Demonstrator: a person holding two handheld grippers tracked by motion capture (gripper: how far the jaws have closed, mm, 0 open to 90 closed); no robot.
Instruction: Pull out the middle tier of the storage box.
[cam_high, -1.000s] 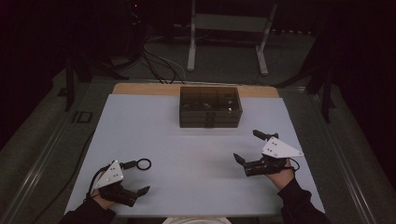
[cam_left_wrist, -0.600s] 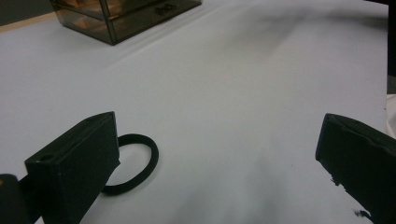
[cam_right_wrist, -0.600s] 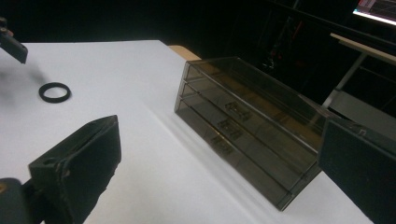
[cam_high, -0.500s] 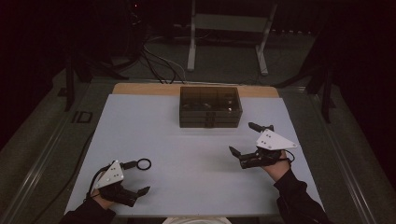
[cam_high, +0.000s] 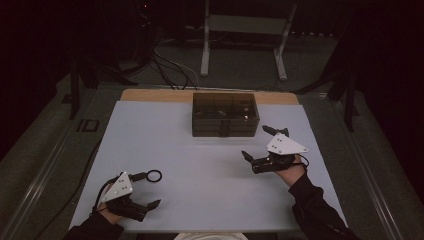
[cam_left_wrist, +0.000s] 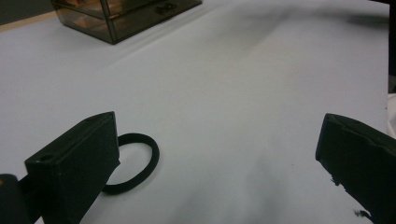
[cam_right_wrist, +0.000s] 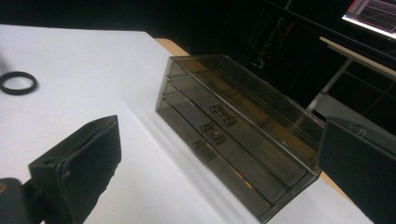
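At the near left edge of the white table (cam_high: 200, 165), the left gripper (cam_high: 142, 192) rests with jaws spread wide, gripping nothing; the small black rubber ring (cam_high: 154, 175) lies flat just beside one jaw. Farther right, the smoky translucent plastic drawer box (cam_high: 225, 114) stands with all drawers closed. The right gripper (cam_high: 259, 144), wide and empty, points at it. Seemingly nothing is done yet: ring unlifted, drawers unopened.

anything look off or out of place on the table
Nothing stands out. The drawer box sits square at the far edge of the table with its drawers shut. The black ring lies flat near the left gripper, untouched. Both grippers, left and right, are open and empty.
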